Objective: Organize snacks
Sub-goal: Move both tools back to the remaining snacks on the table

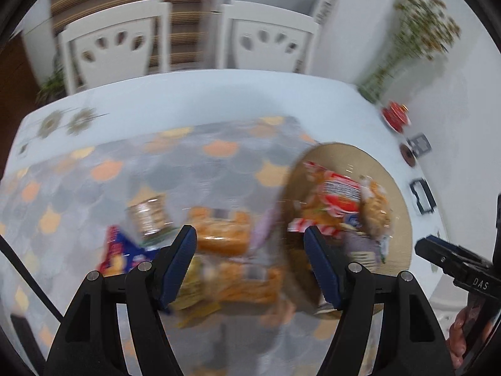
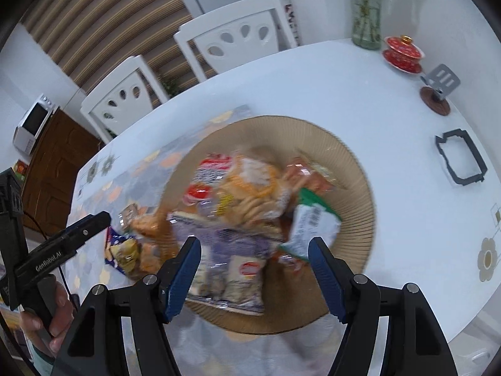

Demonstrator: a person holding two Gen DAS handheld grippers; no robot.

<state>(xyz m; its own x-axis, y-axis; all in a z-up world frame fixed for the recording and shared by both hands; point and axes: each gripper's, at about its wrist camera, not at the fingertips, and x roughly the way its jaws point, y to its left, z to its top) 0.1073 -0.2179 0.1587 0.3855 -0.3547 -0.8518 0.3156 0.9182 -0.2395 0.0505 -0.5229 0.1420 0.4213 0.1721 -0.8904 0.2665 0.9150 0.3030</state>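
snacks in tray | left hand-held gripper released, empty | right hand-held gripper released, empty

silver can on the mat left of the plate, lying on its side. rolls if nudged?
Probably. The silver can lies on its side on the patterned mat, so a nudge across its axis would likely roll it. Its smooth metal looks rigid and perhaps slippery for pads. Weight cannot be judged; the view is blurred.

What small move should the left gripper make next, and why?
Probably lower the left gripper onto the orange snack packet lying on the patterned placemat. Its jaws are open with nothing held, and that packet lies just beyond them, still outside the round woven tray where other snacks are already piled. The view is blurred, so the exact packet is uncertain.
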